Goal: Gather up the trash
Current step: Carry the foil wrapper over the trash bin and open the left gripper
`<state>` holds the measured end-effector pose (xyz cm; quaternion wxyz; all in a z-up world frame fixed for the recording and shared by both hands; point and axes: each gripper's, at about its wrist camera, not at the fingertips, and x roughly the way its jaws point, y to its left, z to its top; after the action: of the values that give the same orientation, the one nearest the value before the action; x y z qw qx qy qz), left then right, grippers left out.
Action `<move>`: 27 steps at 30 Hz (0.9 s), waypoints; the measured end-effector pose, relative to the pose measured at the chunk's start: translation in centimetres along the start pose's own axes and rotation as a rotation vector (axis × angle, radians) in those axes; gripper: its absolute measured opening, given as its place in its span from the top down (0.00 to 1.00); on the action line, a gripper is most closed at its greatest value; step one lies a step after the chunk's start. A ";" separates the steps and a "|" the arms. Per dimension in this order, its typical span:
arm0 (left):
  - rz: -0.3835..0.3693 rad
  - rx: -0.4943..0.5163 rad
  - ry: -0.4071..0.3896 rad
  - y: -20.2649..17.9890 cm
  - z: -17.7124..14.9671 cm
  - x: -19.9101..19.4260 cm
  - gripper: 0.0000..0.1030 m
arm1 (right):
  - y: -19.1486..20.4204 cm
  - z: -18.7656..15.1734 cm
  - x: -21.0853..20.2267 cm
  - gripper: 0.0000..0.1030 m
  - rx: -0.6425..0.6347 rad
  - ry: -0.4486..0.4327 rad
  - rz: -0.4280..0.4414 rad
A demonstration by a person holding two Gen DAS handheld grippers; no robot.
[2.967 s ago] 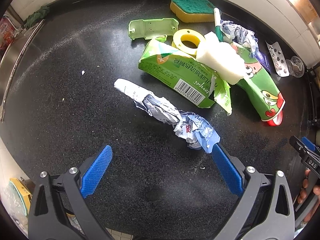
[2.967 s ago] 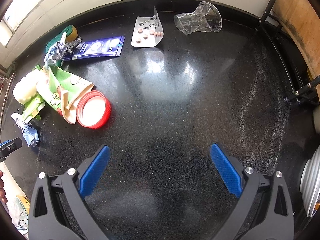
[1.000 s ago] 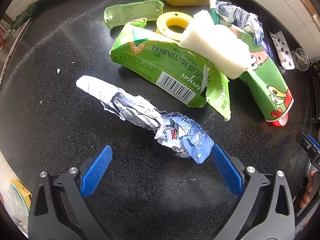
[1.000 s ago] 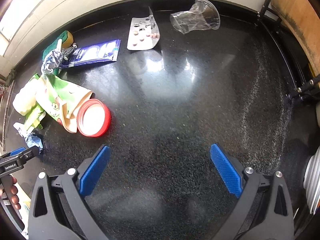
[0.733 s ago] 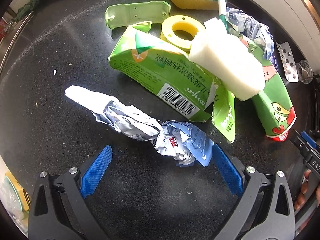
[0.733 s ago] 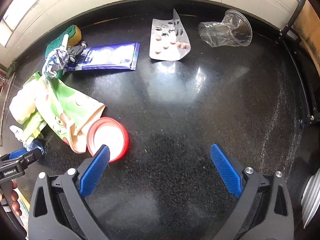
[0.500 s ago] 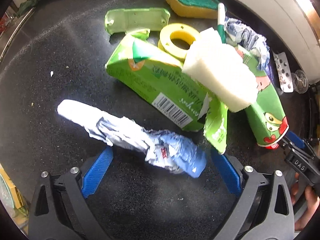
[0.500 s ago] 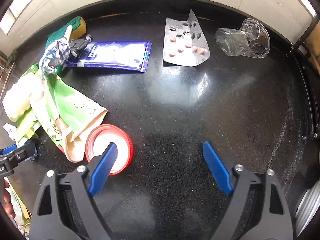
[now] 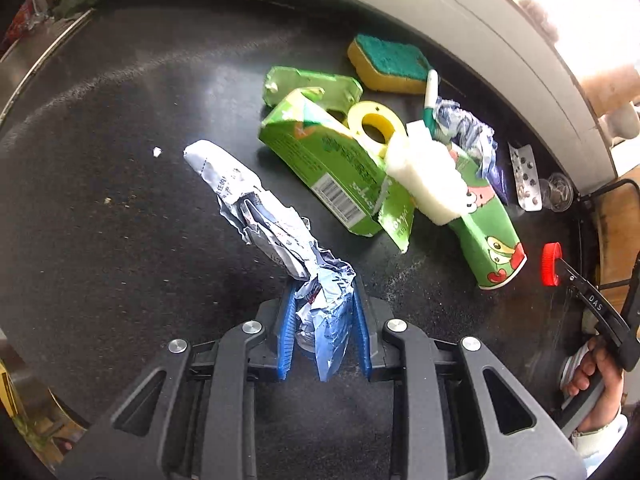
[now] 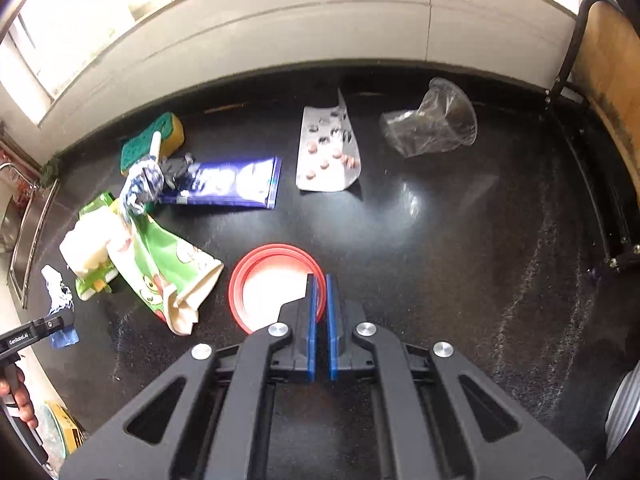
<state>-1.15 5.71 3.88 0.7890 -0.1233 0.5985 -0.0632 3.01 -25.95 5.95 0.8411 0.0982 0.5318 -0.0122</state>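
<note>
Wrapper (image 9: 256, 208) left of carton (image 9: 332, 168) on surface (image 9: 100, 140). Foam (image 9: 428, 172) atop carton. Sponge (image 9: 386, 62) behind. Blister pack (image 10: 328, 152) left of cup (image 10: 432, 124); lid (image 10: 272, 288) before them.

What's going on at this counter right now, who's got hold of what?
A person is clearing trash off a black counter with a pair of tongs in each hand. The left tongs are closing on a crumpled foil wrapper, already squeezed between the pads. The right tongs are shut on the rim of a red lid. A green carton, a sponge, a pill blister and a clear plastic cup lie uncollected.
</note>
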 end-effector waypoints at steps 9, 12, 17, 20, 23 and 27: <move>0.109 -0.260 -0.197 10.7 -1.6 -9.2 0.76 | 10.1 4.0 -1.1 0.95 -0.183 -0.043 0.156; 0.178 -0.394 -0.244 17.4 -4.7 -12.9 0.76 | 16.5 4.1 -0.1 0.95 -0.296 -0.019 0.226; 0.305 -0.621 -0.300 26.1 -12.5 -17.5 0.76 | 27.8 1.9 0.8 0.95 -0.479 0.046 0.361; 0.374 -0.739 -0.309 30.1 -17.8 -19.6 0.76 | 35.7 -1.3 0.8 0.95 -0.594 0.122 0.467; 0.439 -0.828 -0.315 33.1 -22.4 -21.4 0.76 | 44.2 -6.2 -0.5 0.95 -0.713 0.245 0.621; 0.446 -0.935 -0.313 35.7 -26.9 -22.4 0.76 | 53.7 -13.8 -3.7 0.95 -0.947 0.294 0.708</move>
<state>-34.88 42.42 8.24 0.7240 -0.3391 0.4498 0.3980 -4.19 28.85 11.71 0.6642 -0.1150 0.5248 0.5198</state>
